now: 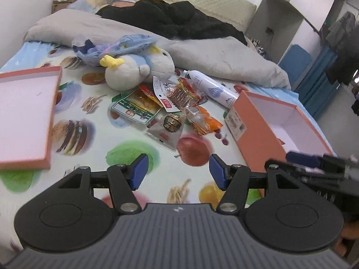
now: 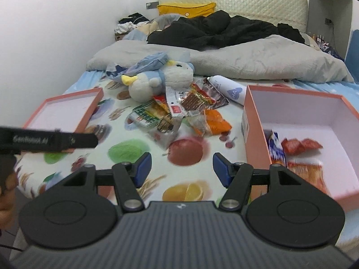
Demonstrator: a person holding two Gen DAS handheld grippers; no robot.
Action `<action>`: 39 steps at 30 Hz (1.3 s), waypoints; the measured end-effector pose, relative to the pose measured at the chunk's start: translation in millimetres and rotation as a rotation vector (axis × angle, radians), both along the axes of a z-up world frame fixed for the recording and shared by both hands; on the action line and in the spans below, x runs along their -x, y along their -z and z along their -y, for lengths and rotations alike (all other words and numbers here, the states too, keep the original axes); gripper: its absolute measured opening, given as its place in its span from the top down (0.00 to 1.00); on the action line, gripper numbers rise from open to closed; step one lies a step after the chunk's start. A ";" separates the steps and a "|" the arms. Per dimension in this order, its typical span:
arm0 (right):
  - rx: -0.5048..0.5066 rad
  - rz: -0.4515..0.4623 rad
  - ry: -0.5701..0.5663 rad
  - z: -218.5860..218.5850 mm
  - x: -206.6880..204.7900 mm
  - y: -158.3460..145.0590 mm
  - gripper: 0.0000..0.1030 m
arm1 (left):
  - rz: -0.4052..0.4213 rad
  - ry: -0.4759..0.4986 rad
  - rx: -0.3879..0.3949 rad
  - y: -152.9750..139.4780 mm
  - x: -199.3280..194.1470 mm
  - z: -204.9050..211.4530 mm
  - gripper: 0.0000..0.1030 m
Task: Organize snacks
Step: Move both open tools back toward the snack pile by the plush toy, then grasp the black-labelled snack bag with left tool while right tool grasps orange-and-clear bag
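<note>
I am holding my left gripper [image 1: 177, 171] and my right gripper [image 2: 181, 170] side by side over the near part of the fruit-and-burger printed bedsheet [image 1: 94, 152], jaws of both standing apart with nothing between the blue pads. The heap of crinkly snack packets [image 1: 170, 105] is lying mid-bed ahead of me, just in front of the white-and-blue plush toy [image 1: 139, 71] and beside the white spray can [image 1: 211, 87]. The deep salmon-pink cardboard box [image 2: 253, 121] is sitting to the right, its near corner close to my right pad, already holding a few red and blue packets [image 2: 291, 150]. The shallow pink box lid [image 1: 50, 121] is lying to the left. Bare sheet is stretching between both boxes' edges and the heap.
</note>
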State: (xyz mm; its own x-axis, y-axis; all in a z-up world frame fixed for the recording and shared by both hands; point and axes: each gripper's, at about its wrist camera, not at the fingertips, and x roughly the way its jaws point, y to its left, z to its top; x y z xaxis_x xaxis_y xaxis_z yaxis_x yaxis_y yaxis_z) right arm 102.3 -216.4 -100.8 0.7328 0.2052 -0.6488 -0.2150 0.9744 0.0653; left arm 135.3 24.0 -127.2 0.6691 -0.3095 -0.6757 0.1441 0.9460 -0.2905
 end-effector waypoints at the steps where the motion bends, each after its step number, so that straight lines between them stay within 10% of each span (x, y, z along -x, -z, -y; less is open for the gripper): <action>1: 0.004 -0.006 0.000 0.1 -9.7 2.2 0.39 | -0.004 0.016 -0.006 4.5 -8.4 1.0 0.36; 22: -0.002 -0.285 -0.010 1.4 -222.9 107.0 0.29 | -0.031 0.333 -0.222 112.0 -183.6 64.1 0.22; 39: 0.096 -0.394 -0.126 -11.1 -269.2 119.4 0.24 | -0.191 0.344 -0.274 120.8 -222.7 78.0 0.35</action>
State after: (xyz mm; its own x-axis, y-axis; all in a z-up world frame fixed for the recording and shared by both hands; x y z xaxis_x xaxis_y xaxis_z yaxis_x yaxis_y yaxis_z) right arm 371.5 -205.2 -220.2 0.3981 0.2018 -0.8949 -0.3094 0.9479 0.0761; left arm 357.9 -54.0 -248.0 0.4155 -0.2841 -0.8641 0.4303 0.8983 -0.0884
